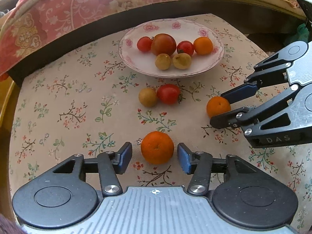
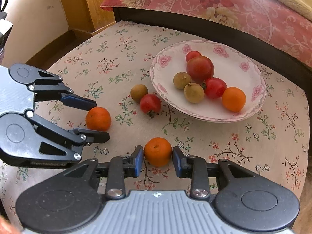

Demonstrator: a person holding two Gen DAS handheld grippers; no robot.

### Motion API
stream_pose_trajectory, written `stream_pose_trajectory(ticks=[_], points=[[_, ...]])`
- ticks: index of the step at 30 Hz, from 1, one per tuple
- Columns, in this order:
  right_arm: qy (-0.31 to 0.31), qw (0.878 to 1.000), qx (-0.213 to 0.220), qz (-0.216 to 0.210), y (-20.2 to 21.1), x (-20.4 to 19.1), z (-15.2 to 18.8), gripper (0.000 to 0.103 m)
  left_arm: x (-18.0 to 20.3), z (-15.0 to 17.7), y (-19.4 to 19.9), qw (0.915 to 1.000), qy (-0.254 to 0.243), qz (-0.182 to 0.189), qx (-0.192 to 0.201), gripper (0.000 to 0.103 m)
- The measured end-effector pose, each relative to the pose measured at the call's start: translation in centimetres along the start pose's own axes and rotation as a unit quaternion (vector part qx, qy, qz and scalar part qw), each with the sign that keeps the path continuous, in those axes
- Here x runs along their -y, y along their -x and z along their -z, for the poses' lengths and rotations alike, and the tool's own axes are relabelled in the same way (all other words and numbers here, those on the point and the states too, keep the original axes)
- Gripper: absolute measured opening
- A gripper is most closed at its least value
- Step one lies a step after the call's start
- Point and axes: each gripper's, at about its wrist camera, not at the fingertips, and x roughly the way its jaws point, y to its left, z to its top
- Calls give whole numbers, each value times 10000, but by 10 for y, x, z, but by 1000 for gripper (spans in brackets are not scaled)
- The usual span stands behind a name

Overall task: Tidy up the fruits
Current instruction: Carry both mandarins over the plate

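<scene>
The left gripper (image 1: 155, 156) has its blue-padded fingers (image 1: 124, 153) spread to either side of a round orange mandarin with a dimpled stem end (image 1: 157, 147), with a clear gap on each side, so it touches neither pad. In the right wrist view this same fruit (image 2: 98, 118) sits on the cloth between the two black finger links of the left gripper (image 2: 97, 118).

The right gripper (image 2: 158, 159) brackets a second, smaller orange mandarin (image 2: 158, 151) that rests on the cloth. Its blue pads (image 2: 139, 159) stand just beside the skin on both sides; whether they are actually pressing it is hard to judge from this view, and the left wrist view (image 1: 218, 106) shows only the upper pad meeting the fruit's edge.

Further out, a tan round longan-like fruit (image 1: 147, 97) and a red tomato with a green calyx (image 1: 168, 93) lie touching each other on the beige floral tablecloth (image 1: 68, 101), just in front of a white scalloped plate with pink flowers on its rim (image 1: 202, 31). The plate holds a large reddish-brown tomato (image 1: 163, 44), two small red tomatoes (image 1: 144, 43), two tan round fruits (image 1: 163, 61) and one small orange mandarin on its right side (image 1: 203, 45).

Beyond the table's far edge hangs a pink patterned bedcover (image 1: 58, 11).
</scene>
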Motion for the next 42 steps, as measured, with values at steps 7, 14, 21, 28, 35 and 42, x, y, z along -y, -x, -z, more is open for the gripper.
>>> stream_pose_trajectory(ticks=[7,14,21,28,35,42], points=[[-106,9999,49,1,2,4,0,40,0,-2,1,10000,21,5,29,65],[-105,9999,15,-15,0,2,0,40,-1,-3,4,10000,54,-8,43,59],[-102,9999,-1,17,-2,1,0,40,-3,-2,0,9998,152,-91,-59,57],[-54,9999,-26,112,-3,0,0,35,0,-3,-1,9999,137,-54,-63,45],[-99,9998,-76,139,-3,1,-1,34,5,-6,0,9999,44,-86,-52,43],[-173,9997,97,115,8,2,-5,34,6,-15,5,9999,57,-95,73,43]])
